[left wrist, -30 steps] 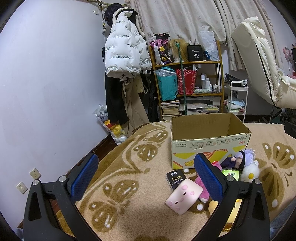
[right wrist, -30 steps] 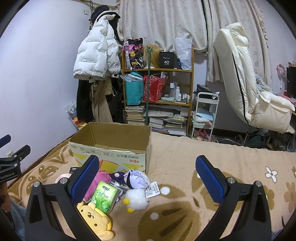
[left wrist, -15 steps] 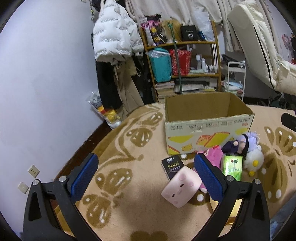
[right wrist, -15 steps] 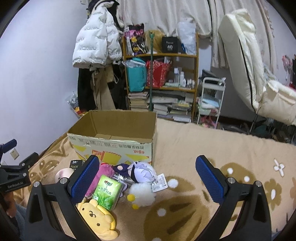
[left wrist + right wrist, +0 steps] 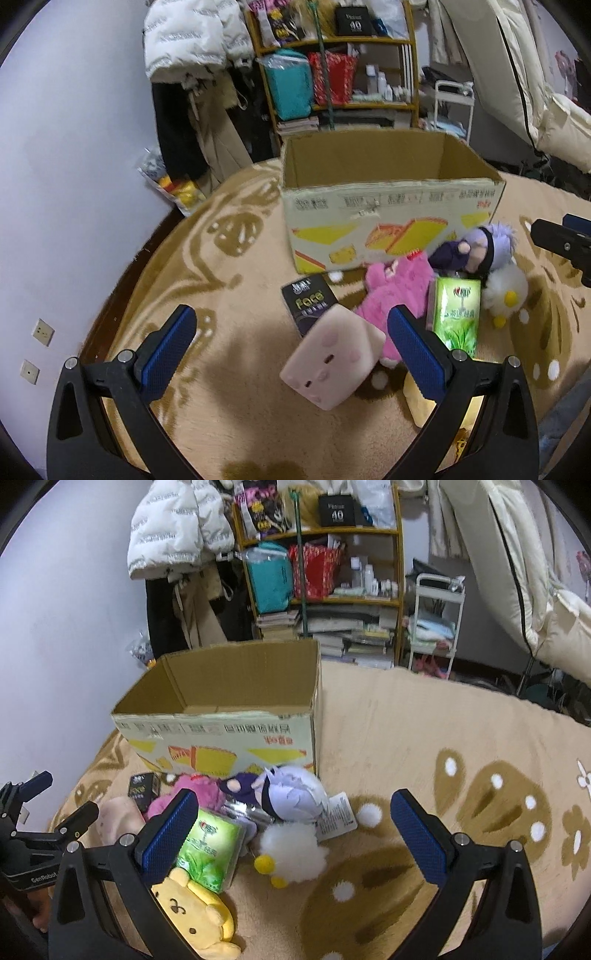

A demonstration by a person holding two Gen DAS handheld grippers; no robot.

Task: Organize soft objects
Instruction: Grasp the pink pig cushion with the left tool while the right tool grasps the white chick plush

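While its jaws stand wide with nothing between them, the left gripper (image 5: 291, 341) hangs over the patterned blanket (image 5: 236, 406), and the pink block-shaped pig plush (image 5: 332, 363) lies tilted just ahead of its blue pads (image 5: 415, 349), nearer the right one. The right gripper (image 5: 291, 821) is spread just as wide and grips nothing; below its opening sits the white fluffy duck plush (image 5: 293, 851), with the green tissue pack (image 5: 210, 843) partly hidden behind its left pad. A yellow bear plush (image 5: 195, 912) lies face up at the near edge, touching the green pack. Past these, the purple-haired doll (image 5: 284, 794) rests against the foot of the cardboard box (image 5: 221, 734), a paper tag trailing beside it, and the pink furry plush (image 5: 397, 291) lies between the doll and a black "Face" tissue pack (image 5: 308, 304). The box stands open on the blanket, and no item shows in the visible part of its interior. Behind it are a wooden shelf (image 5: 321, 565) crowded with bags and books, a white puffer jacket (image 5: 173, 524) hanging on the wall, a small white cart (image 5: 436, 616) and a cream recliner (image 5: 517, 572).
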